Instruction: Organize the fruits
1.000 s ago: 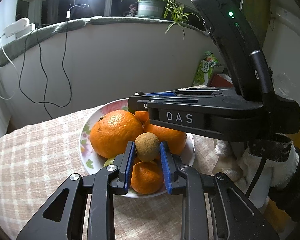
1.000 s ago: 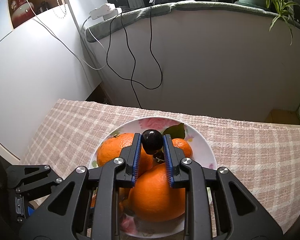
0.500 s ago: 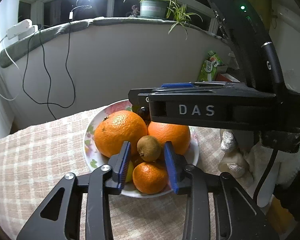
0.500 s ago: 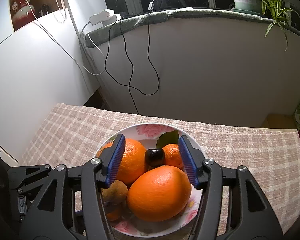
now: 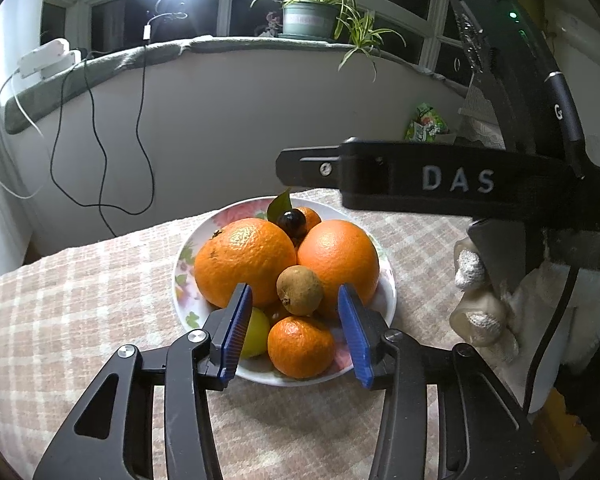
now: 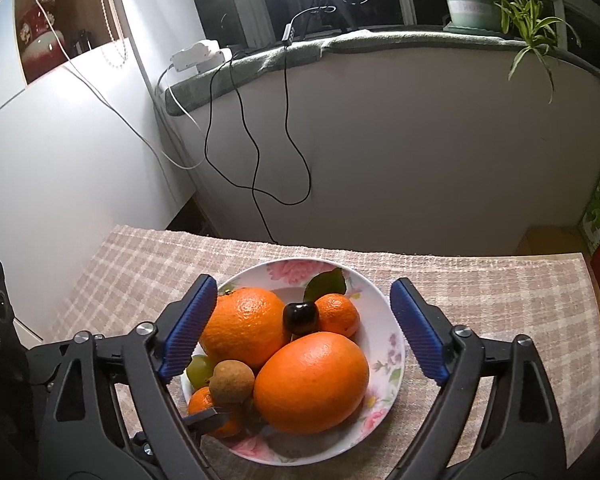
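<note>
A floral white plate [image 5: 384,280] sits on the worktop [image 5: 60,320], which is covered by a beige checked cloth, and it is heaped with fruit. Going left to right in the left wrist view: a small yellow-green fruit [image 5: 258,332] low at the near rim, half hidden by a blue pad; a big dimpled orange [image 5: 244,260]; a brown, rough-skinned round fruit [image 5: 300,290], possibly a longan, resting on the pile; a glossy dark round fruit [image 5: 292,220] behind it beside a green leaf [image 5: 280,204]; a small mandarin [image 5: 300,346] at the near rim; and a second big orange [image 5: 338,262] on the right.

The left hand-held gripper [image 5: 296,334] is released: its jaws have just been opening, and the brown fruit lies between the pads without touching them. The right hand-held gripper [image 6: 302,330] is released too, its jaws having just spread wide, straddling the plate above the fruit with the dark fruit lying loose below.

The worktop's far edge runs just behind the plate, before a grey curved wall [image 6: 420,160]. Bare cloth lies open left of the plate. On the right, the other tool's black body [image 5: 440,180] and a white-gloved hand [image 5: 484,304] crowd the plate's side.
</note>
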Motion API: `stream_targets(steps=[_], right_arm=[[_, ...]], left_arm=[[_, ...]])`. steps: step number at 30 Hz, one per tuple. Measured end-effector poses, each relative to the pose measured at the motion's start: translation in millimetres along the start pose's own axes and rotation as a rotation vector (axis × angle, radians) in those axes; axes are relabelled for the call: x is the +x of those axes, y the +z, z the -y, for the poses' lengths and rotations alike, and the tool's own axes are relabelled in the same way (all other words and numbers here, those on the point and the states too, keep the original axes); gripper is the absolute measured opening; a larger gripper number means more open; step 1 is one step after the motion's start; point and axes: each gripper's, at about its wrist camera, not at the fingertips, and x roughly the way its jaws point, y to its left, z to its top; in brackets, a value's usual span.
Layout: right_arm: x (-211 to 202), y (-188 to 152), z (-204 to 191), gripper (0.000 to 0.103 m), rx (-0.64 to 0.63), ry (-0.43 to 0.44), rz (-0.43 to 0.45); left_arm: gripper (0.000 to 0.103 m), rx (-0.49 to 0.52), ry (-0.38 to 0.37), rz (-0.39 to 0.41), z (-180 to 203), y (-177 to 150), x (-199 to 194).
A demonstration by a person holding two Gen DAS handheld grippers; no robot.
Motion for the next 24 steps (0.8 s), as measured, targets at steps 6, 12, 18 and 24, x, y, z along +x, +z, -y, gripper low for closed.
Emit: stream_targets(steps=[6, 12, 18, 24], right_arm=[[-13.9, -2.1, 1.6, 0.094, 0.011, -0.004, 0.014], [-30.9, -7.0, 0.6, 0.094, 0.008, -0.012, 0.029], [-58.7, -17.4, -4.4, 0.094, 0.008, -0.020, 0.058], [-95.1, -41.6, -17.8, 0.094, -0.051, -0.094, 0.094]], left_arm=[[0.044, -0.002, 0.004, 0.008, 0.6, -1.1, -9.0], [0.044, -0.003, 0.009, 0.027, 2.4, -2.0, -25.3], [0.047, -0.001, 0.029, 0.065, 5.8, -7.9, -54.5], [0.056, -0.018, 0.055, 0.110, 9.3, -20.3, -88.9]])
